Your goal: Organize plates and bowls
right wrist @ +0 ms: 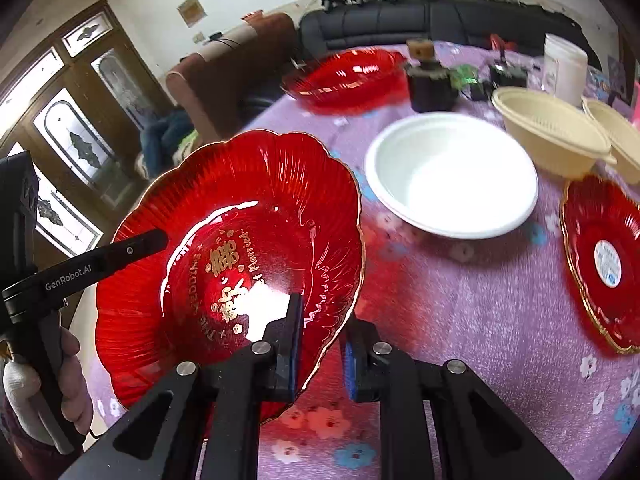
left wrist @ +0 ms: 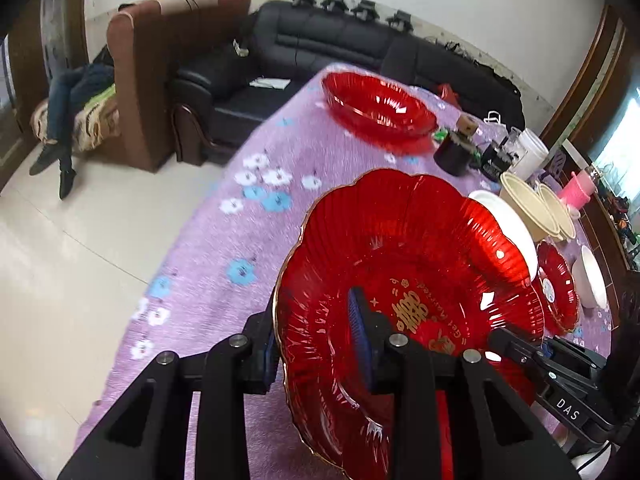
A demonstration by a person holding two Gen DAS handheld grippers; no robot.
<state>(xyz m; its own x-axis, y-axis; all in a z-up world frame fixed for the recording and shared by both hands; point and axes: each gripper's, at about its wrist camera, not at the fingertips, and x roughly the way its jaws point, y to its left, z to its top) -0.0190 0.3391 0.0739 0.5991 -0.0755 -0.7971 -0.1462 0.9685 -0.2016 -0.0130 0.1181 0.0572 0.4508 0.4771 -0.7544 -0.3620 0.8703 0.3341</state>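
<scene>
Both grippers clamp one red plate (right wrist: 240, 240) above the tabletop (right wrist: 460, 300). Left gripper (left wrist: 316, 344) pinches one rim. Right gripper (right wrist: 320, 344) pinches the opposite rim.

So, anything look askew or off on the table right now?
Only the held red plate: it is tilted up off the purple tablecloth, pinched at opposite rims by the left gripper and right gripper. No spills or visible breakage; the white bowl sits upright.

The left tongs (left wrist: 320, 344) angle downward, jaws nipped onto the rim of a red plate (left wrist: 420, 248), one pad inside, one outside; the right tongs (right wrist: 320, 344) pinch the opposite rim likewise; a gloved hand (right wrist: 44, 392) grips the left handle.
</scene>
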